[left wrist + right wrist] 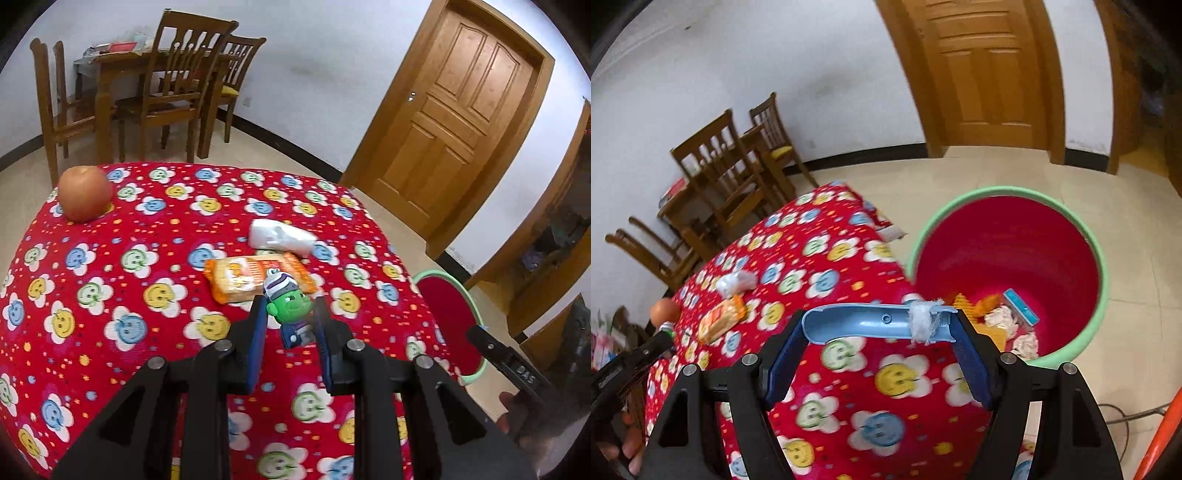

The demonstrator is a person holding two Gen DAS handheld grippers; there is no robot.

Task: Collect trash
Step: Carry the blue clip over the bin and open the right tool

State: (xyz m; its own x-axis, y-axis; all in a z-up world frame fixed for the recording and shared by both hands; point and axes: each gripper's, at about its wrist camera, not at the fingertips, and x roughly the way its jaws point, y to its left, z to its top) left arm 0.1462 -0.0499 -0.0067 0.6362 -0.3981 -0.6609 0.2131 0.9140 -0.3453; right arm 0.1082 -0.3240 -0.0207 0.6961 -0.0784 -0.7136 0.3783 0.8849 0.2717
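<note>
Left gripper [290,321]: nearly closed, jaws pinching a small green-faced toy figure [286,306] with a striped cap; figure upright between the blue pads, head poking past the tips, lifted clear of the cloth.
Right gripper [882,325]: jaws set wide, clamped end to end on a pale blue plastic handle piece [864,325]; a tuft of white fluff [921,323] wound round the piece near its right end.
Long axis of blue piece: crosswise to the fingers, running 9 to 3 o'clock in the right wrist view, hollow side facing the camera.
Bin [1100,258]: red inside, green rim, standing on the floor just beside the table edge; wrappers and crumpled tissue already at the bottom.
Key relation: bin mouth at about 1 to 2 o'clock from the right jaws, beyond and below the tips; right end of the blue piece over the near rim, left end over the cloth. Right hand clearly the nearer to the bin; in the left wrist view, bin [456,295] off at 3 o'clock past the table corner.
Trash left on the table [110,295]: orange snack packet [240,277] at 12 o'clock just ahead of the left jaws, crumpled white plastic bag [280,236] just beyond it, touching or nearly so.
Not trash, probably: apple [85,197] at the far corner, 10 o'clock.
Likely next need: carry toward 1 o'clock until the whole piece clears the rim, then release; risk of the left end catching the rim or falling onto the cloth.
</note>
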